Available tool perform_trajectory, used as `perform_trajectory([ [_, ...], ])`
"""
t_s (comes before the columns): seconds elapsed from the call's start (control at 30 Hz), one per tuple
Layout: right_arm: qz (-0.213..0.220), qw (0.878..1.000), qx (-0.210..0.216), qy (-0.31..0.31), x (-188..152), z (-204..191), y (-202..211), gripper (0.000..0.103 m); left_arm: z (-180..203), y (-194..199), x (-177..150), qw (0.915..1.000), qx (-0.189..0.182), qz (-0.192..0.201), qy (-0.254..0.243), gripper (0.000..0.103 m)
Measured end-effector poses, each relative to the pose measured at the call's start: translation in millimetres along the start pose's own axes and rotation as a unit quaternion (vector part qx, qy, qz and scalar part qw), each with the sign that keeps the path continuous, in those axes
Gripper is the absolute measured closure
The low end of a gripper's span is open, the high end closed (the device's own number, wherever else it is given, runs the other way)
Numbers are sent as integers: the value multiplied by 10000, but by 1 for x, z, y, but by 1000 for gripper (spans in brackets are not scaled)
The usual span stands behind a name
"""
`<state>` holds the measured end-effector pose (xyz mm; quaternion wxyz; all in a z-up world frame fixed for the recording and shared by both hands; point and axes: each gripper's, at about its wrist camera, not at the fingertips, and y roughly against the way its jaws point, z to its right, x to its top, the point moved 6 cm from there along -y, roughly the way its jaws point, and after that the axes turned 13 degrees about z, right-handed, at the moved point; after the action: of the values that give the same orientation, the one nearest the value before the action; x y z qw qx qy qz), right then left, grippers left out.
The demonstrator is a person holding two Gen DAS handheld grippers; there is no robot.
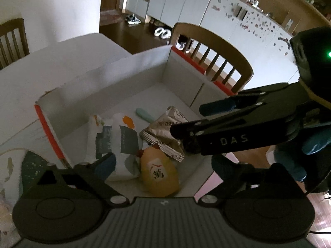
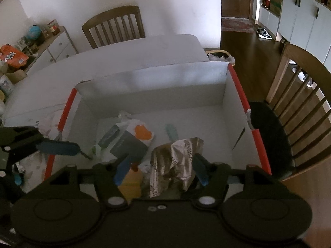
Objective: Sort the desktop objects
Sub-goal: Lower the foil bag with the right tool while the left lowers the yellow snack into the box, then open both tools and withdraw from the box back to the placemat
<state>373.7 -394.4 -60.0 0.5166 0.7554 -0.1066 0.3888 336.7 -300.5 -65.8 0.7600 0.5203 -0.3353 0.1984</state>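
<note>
Right wrist view: right tool [image 2: 161, 170] wide apart astride silver packet [image 2: 175, 159] in box [image 2: 238, 86]

Both wrist views look steeply down, close, into same white box [image 1: 144, 76] [image 2: 153, 86]

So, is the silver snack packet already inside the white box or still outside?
Inside. The silver snack packet lies on the floor of the white box, beside the yellow pouch.

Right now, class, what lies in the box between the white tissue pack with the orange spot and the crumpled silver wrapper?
In the right wrist view, only bare box floor separates the tissue pack from the silver wrapper; the mint-green stick lies behind that gap.
</note>
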Motion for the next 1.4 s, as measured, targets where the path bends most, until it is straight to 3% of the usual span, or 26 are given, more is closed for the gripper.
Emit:
perform_trajectory([
  [0.4,123,9999,-54,43,-3,-27,10,20,-5,36,-1,9993,-14,370,29,3],
  [1.4,581,9983,-21,-85,-3,-136,39,18,-77,163,-35,9944,260,1026,75,3],
])
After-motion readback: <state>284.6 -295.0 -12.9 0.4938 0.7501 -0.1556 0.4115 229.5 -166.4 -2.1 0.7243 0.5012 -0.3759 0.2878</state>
